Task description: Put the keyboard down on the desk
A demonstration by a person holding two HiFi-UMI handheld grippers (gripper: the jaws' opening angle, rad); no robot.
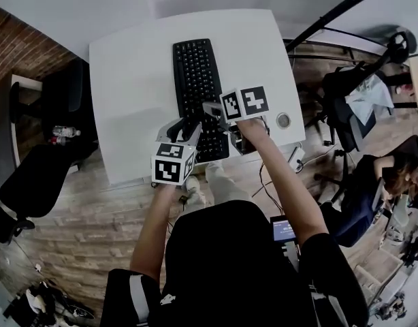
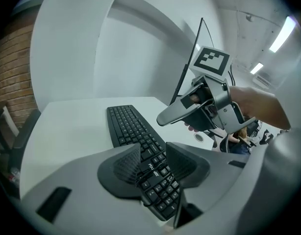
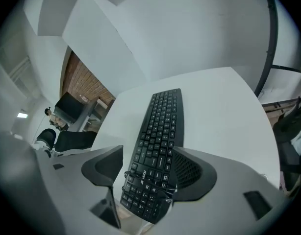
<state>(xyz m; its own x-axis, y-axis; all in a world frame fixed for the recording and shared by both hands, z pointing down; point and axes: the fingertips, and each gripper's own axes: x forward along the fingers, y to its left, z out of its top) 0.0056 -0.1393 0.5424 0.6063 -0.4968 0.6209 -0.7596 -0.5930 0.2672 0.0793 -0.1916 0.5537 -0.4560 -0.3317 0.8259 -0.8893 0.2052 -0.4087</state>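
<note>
A black keyboard [image 1: 195,80] lies lengthwise on the white desk [image 1: 131,80], with its near end at the front edge. A thin cable is wrapped round that end. My left gripper [image 1: 186,129] is over the near left part. In the left gripper view the keyboard [image 2: 128,126] runs through the gap of the left gripper [image 2: 154,153], whose jaws stand apart. My right gripper [image 1: 219,125] is at the near right side. In its own view the right gripper [image 3: 146,155] is open, and the keyboard [image 3: 163,121] lies clear of the left jaw. One of its fingers [image 2: 172,115] hangs above the keys.
A round cable grommet [image 1: 283,120] sits in the desk's near right corner. A black pole [image 1: 331,19] slants past the right edge. Black chairs stand at the left [image 1: 32,182] and right [image 1: 345,107], and a seated person [image 1: 393,176] is further right. The floor is wooden.
</note>
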